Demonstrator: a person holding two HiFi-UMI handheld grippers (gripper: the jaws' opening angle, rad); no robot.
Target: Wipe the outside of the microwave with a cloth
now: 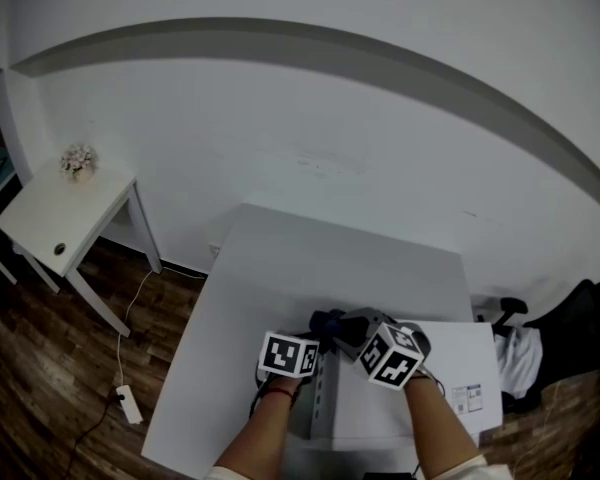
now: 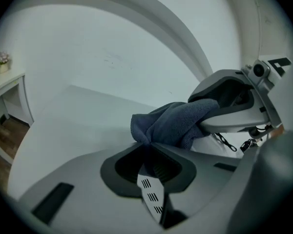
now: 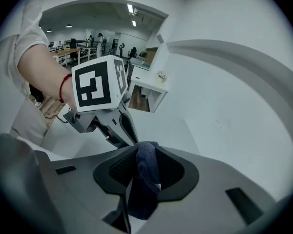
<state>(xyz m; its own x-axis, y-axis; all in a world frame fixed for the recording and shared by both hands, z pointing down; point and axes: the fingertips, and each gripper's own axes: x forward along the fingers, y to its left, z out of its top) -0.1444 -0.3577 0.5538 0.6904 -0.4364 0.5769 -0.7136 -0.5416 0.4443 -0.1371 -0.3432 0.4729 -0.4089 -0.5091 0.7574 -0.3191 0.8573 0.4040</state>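
Both tongs point(image 2: 149, 147) point(image 3: 141, 160) clamp cloth point(image 2: 173, 123); microwave point(image 1: 370, 418) partly cut off.

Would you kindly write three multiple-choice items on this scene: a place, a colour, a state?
1. Where does the flower pot stand? A on a shelf; B on the white side table; C on a chair.
2. What colour is the cloth? A red; B yellow; C dark blue.
3. How is the cloth held? A by left claw and right claw together; B by neither; C by a bare hand.
Key: B, it sits on that table; C, both gripper views show blue; A, each claw is shut on it.
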